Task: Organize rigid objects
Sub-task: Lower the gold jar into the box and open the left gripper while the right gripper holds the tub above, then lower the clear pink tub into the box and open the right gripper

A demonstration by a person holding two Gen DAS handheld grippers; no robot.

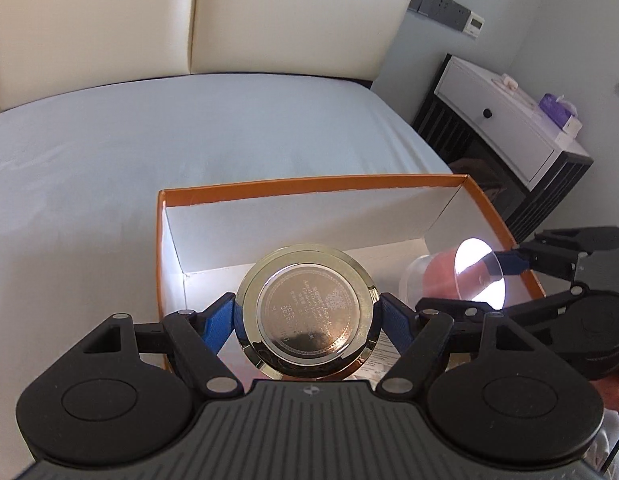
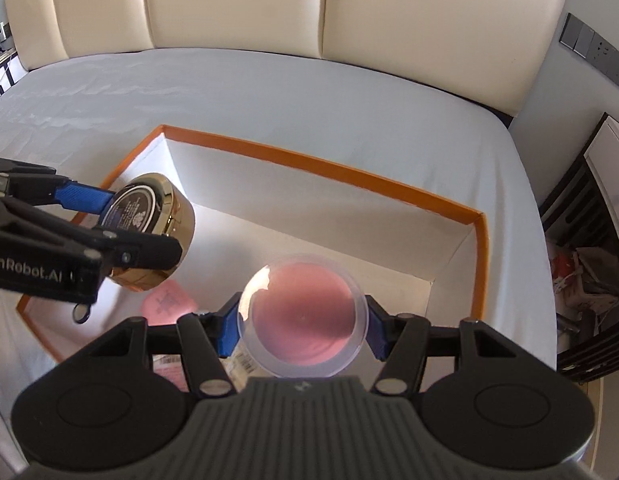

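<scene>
Two items are held above the orange box [image 2: 321,168] on the bed: left gripper [image 1: 305,312] clamps a gold tin [image 1: 305,316], right gripper [image 2: 303,320] clamps a pink jar [image 2: 303,312]. Neither is set down yet; a pink heart-shaped item [image 2: 169,302] already lies inside.

My right gripper [image 2: 302,326] clamped a pink-filled clear jar [image 2: 303,318], my left gripper [image 2: 143,224] gripped a gold tin [image 2: 157,232], both above the orange box [image 2: 329,170].
</scene>
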